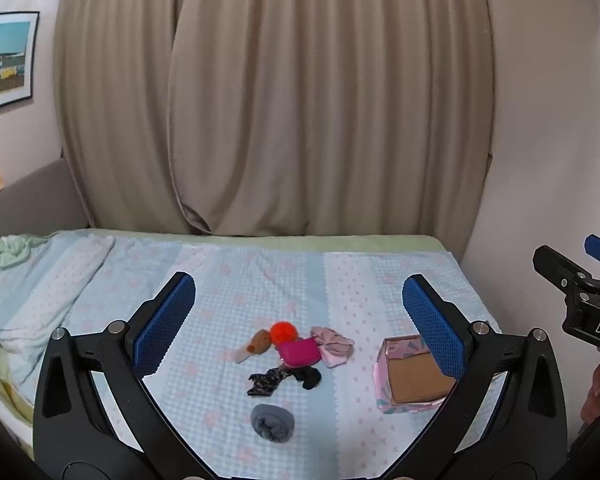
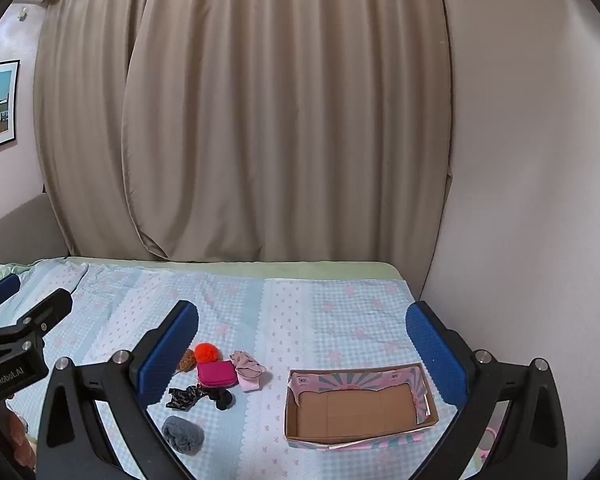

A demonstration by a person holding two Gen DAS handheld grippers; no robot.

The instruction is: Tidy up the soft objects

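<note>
Several soft items lie in a cluster on the bed: an orange pompom [image 1: 284,331] [image 2: 207,352], a brown plush [image 1: 259,341], a magenta pouch [image 1: 300,352] [image 2: 216,373], a pink cloth [image 1: 332,344] [image 2: 247,370], a black patterned scrunchie [image 1: 266,383] [image 2: 182,397], a black item [image 1: 310,377] and a grey rolled sock [image 1: 272,422] [image 2: 183,434]. An open cardboard box [image 1: 412,378] [image 2: 356,406] with pink patterned sides sits to their right, empty. My left gripper [image 1: 300,320] and right gripper [image 2: 302,356] are both open, empty, held above the bed.
The bed [image 2: 300,312] has a blue checked cover with pink bows. A pillow [image 1: 32,288] lies at its left. Beige curtains [image 1: 300,100] hang behind, a wall [image 2: 520,200] stands on the right. The right gripper shows at the edge of the left view [image 1: 580,292].
</note>
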